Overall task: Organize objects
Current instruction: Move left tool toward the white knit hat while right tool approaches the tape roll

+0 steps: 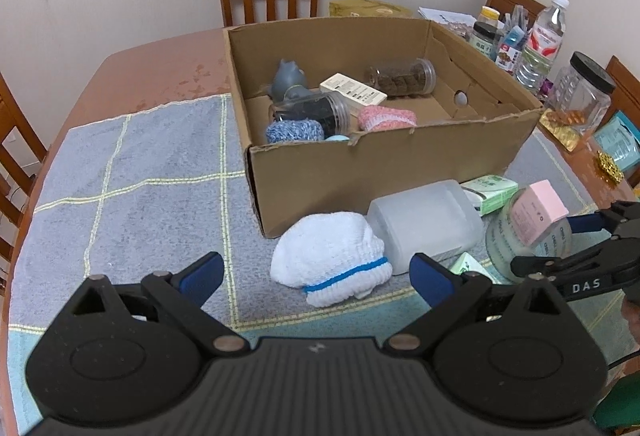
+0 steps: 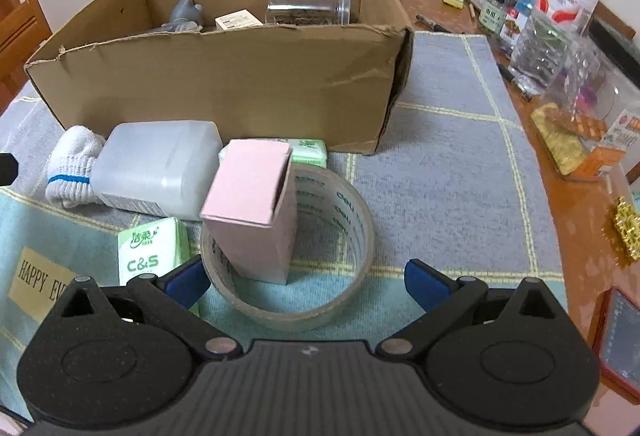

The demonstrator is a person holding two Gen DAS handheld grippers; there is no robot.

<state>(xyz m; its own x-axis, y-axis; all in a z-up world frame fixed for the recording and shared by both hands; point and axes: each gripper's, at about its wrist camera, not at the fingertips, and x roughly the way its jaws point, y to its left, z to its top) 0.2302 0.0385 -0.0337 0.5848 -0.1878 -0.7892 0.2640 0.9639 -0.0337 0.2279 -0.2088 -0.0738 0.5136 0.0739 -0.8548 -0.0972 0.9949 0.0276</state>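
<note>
A cardboard box [image 1: 384,172] sat on a blue checked cloth [image 1: 152,172] on the desk [image 1: 160,64], already holding two clear jars, a grey toy, a small white carton and knitted pieces. Loose items lay just in front of it: a white rolled sock [image 1: 332,264], a frosted plastic bottle [image 1: 424,224] on its side, green tissue packs [image 2: 152,256], and a pink box [image 2: 256,212] standing tilted inside a roll of clear tape [image 2: 340,236].

The left hand-held gripper [image 1: 316,276] hovered spread apart near the sock, holding nothing. The right hand-held gripper [image 2: 306,282] was likewise released, its pads either side of the tape roll.

The sorting seemed mid-way; the likely next move called for closing on the pink box or the tape and lifting it over the box wall.

Only the left view showed the box's full contents; only the right view showed the tape's ring and a phone at the desk edge.
</note>
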